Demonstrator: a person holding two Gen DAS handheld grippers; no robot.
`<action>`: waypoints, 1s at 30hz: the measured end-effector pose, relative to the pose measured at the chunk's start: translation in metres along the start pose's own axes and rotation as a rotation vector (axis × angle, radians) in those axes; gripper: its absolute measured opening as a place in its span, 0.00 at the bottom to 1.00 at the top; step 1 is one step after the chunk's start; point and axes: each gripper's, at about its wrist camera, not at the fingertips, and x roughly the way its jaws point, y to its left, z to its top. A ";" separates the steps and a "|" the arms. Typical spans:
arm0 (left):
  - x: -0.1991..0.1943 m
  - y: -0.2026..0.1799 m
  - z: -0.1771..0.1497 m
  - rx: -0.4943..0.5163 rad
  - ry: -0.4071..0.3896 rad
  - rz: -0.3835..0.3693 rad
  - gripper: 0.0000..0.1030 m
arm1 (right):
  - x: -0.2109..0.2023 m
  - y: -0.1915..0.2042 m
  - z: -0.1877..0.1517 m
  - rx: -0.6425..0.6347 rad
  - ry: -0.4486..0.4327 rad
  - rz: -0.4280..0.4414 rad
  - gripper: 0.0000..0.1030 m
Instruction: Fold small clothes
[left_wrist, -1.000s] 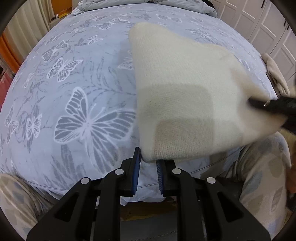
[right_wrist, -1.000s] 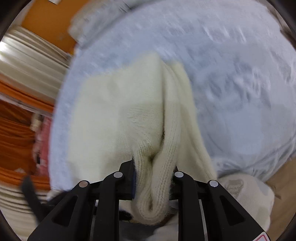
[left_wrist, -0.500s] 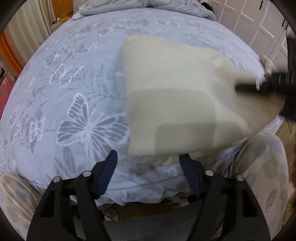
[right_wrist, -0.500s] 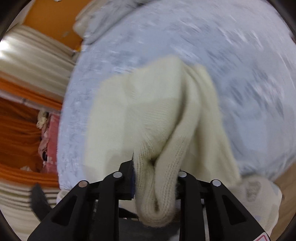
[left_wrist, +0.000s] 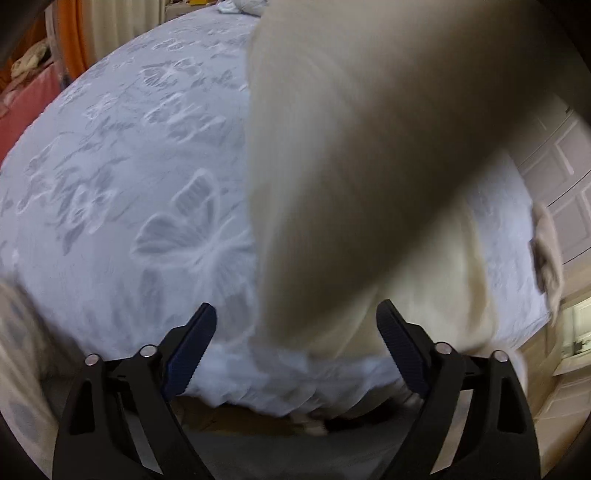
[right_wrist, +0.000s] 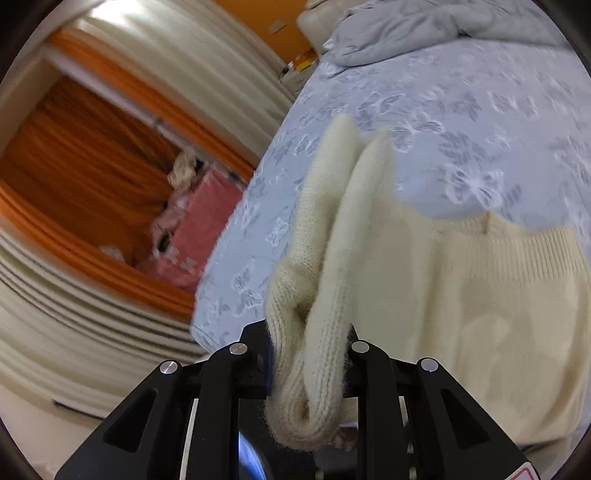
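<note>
A cream knit sweater (right_wrist: 480, 295) lies partly on the butterfly-print bed cover (right_wrist: 461, 110). My right gripper (right_wrist: 310, 354) is shut on a bunched fold of the sweater and holds it raised above the bed. In the left wrist view the sweater (left_wrist: 369, 166) hangs blurred and close, filling the upper right, over the bed cover (left_wrist: 129, 166). My left gripper (left_wrist: 295, 339) is open and empty, its fingers wide apart just below the hanging knit near the bed's front edge.
A grey duvet (right_wrist: 406, 26) is heaped at the head of the bed. Orange curtains (right_wrist: 74, 166) and a pink box (right_wrist: 199, 236) stand beside the bed. White cupboard doors (left_wrist: 557, 177) and another pale garment (left_wrist: 546, 251) are at the right.
My left gripper opened wide and let go of the sweater's edge. My right gripper lifted and swung the sweater across, so it now hangs close in front of the left camera.
</note>
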 end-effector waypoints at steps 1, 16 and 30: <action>0.005 -0.006 0.003 0.018 0.002 0.032 0.51 | -0.017 -0.012 -0.003 0.020 -0.034 -0.003 0.19; 0.035 -0.039 -0.015 0.212 0.071 0.254 0.46 | -0.069 -0.203 -0.106 0.411 -0.062 -0.318 0.16; -0.027 0.013 -0.036 0.217 0.048 0.063 0.89 | -0.111 -0.185 -0.097 0.329 -0.106 -0.448 0.47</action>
